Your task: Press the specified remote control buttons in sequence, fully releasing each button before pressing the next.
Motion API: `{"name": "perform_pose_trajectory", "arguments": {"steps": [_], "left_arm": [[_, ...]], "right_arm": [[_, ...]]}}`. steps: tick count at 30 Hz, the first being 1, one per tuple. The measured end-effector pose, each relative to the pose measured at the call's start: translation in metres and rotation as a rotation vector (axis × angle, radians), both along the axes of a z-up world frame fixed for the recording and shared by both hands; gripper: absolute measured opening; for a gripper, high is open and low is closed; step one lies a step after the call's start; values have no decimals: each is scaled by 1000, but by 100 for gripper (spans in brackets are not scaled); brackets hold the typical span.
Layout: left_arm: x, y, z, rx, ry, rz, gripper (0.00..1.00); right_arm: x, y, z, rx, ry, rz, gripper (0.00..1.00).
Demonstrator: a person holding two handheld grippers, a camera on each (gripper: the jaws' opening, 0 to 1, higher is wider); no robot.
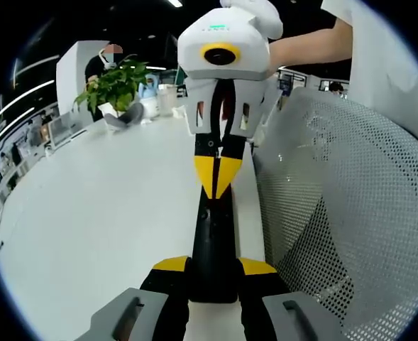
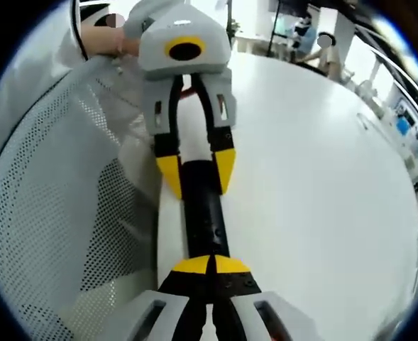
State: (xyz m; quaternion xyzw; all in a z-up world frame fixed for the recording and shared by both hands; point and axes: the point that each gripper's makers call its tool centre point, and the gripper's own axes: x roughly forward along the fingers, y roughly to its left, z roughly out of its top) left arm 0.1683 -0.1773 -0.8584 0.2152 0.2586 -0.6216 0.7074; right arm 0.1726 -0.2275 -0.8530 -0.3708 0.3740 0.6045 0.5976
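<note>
A long black remote control [image 1: 212, 249] is held lengthwise between my left gripper's [image 1: 213, 266] yellow-tipped jaws, which are shut on its near end. From the far side comes my right gripper [image 1: 216, 174], shut, its two yellow tips together and resting on the remote's top face. In the right gripper view the remote [image 2: 203, 209] runs away from my right gripper [image 2: 212, 264], whose closed tips sit on its button face. The left gripper [image 2: 194, 170] clamps the remote's far end from both sides. The buttons under the tips are hidden.
A white table [image 1: 102, 213] spreads out to one side, with a potted plant [image 1: 116, 85] and cups at its far end. A grey mesh chair back [image 1: 336, 213] stands close beside the remote. A person's arm [image 1: 308, 46] holds the right gripper.
</note>
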Motion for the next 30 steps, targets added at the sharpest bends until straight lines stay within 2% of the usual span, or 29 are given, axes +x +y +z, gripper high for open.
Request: {"name": "perform_pose_trajectory", "arguments": {"steps": [4,13,26,30], "left_arm": [[0,0,0,2,0,-1,25],[0,0,0,5,-1,-3,25],[0,0,0,4,-1,-2,25],[0,0,0,4,-1,-2,25]], "right_arm": [[1,1,-1,-10,7,-10,0],[0,1,-2,-39,-27,12,0],[0,0,-1,-3,-34,-25,0],[0,1,0,-11,-47,9,0]]}}
